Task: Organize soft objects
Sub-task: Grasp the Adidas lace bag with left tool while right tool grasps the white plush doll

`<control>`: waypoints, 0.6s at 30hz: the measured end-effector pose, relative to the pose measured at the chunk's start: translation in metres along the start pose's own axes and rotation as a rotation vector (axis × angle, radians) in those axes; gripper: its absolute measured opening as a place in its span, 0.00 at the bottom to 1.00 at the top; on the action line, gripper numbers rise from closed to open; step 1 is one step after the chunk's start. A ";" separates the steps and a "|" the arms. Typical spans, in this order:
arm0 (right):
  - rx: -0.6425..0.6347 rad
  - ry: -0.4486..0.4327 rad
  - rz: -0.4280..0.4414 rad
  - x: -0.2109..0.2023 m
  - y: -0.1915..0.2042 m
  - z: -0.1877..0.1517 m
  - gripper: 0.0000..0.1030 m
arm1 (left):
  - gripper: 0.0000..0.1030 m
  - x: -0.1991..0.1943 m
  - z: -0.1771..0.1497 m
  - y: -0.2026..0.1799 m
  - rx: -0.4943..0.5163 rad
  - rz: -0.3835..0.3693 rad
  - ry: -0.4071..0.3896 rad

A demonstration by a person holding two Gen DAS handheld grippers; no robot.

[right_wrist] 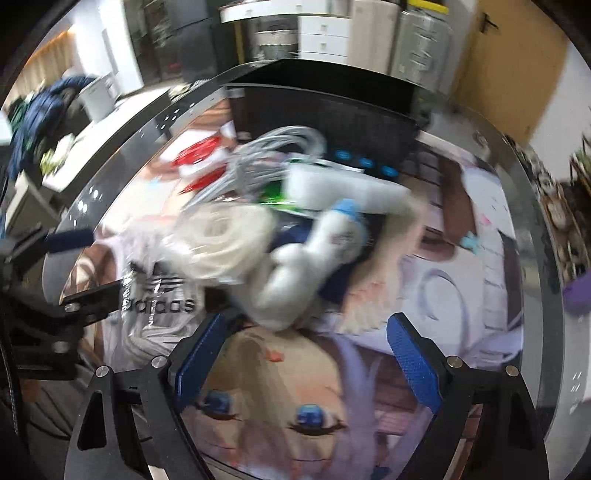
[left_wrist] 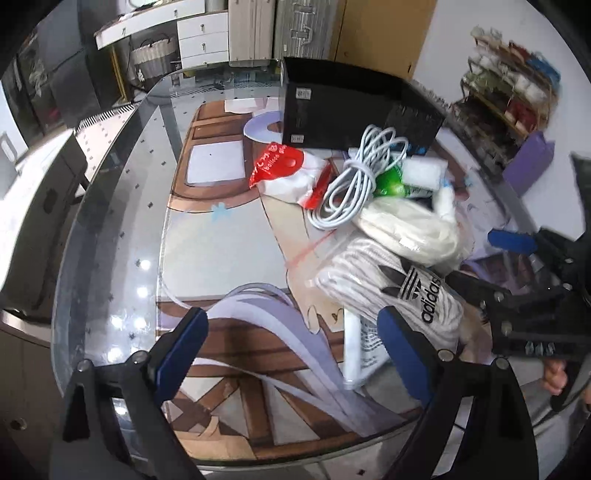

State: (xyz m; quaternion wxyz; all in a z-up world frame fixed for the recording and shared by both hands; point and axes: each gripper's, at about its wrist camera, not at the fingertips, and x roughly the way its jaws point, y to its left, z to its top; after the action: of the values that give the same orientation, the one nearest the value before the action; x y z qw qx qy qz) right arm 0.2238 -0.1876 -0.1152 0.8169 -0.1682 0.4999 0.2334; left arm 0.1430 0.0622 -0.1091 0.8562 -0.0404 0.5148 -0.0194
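Left gripper (left_wrist: 295,350) jaws spread, empty, beside bagged adidas garment (left_wrist: 402,295), right gripper (right_wrist: 306,354) jaws spread, empty, near white soft roll (right_wrist: 295,280), glass table (left_wrist: 110,229), black box (left_wrist: 354,107).

Sitting at upper centre of the left wrist view, a black box (left_wrist: 354,107) on the glass table (left_wrist: 110,236), its printed cartoon mat (left_wrist: 229,236) showing through beneath. Standing beyond the table's far edge at the top of the frame: white drawers (left_wrist: 202,37), a wicker basket (left_wrist: 154,51) to their left, and a silver suitcase (left_wrist: 306,26) to their right. Leaning at the upper right against the white wall, a blurred wire rack (left_wrist: 506,96) of small items, with a purple bag (left_wrist: 528,162) just below it.
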 end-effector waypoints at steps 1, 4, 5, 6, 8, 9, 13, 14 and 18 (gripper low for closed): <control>-0.010 0.000 -0.002 0.000 0.005 0.000 0.88 | 0.90 0.001 -0.001 0.001 0.002 0.007 0.001; -0.014 -0.007 0.037 0.000 0.017 0.001 0.88 | 0.90 0.001 0.001 0.012 -0.045 0.022 -0.007; -0.009 -0.008 0.062 0.000 0.020 0.002 0.88 | 0.90 -0.001 0.001 0.017 -0.063 0.020 -0.013; -0.005 -0.010 0.091 0.000 0.024 0.003 0.88 | 0.90 -0.004 0.002 0.023 -0.084 0.025 -0.024; -0.016 -0.014 0.135 -0.002 0.030 0.003 0.88 | 0.90 -0.009 0.004 0.030 -0.098 0.047 -0.044; -0.024 -0.014 0.145 -0.003 0.032 0.004 0.88 | 0.90 -0.013 0.005 0.032 -0.103 0.051 -0.059; 0.052 -0.039 0.137 -0.014 0.012 0.006 0.88 | 0.90 -0.025 0.009 0.029 -0.101 -0.001 -0.101; 0.094 -0.048 0.137 -0.017 -0.001 0.007 0.88 | 0.90 -0.026 0.010 0.023 -0.086 -0.020 -0.102; 0.198 -0.066 0.108 -0.022 -0.032 0.003 0.85 | 0.90 -0.022 0.009 -0.010 0.001 -0.059 -0.082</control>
State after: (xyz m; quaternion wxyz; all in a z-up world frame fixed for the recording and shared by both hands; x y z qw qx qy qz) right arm 0.2353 -0.2172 -0.0926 0.8317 -0.0518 0.5018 0.2319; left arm 0.1405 0.0541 -0.0847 0.8756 -0.0560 0.4778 -0.0431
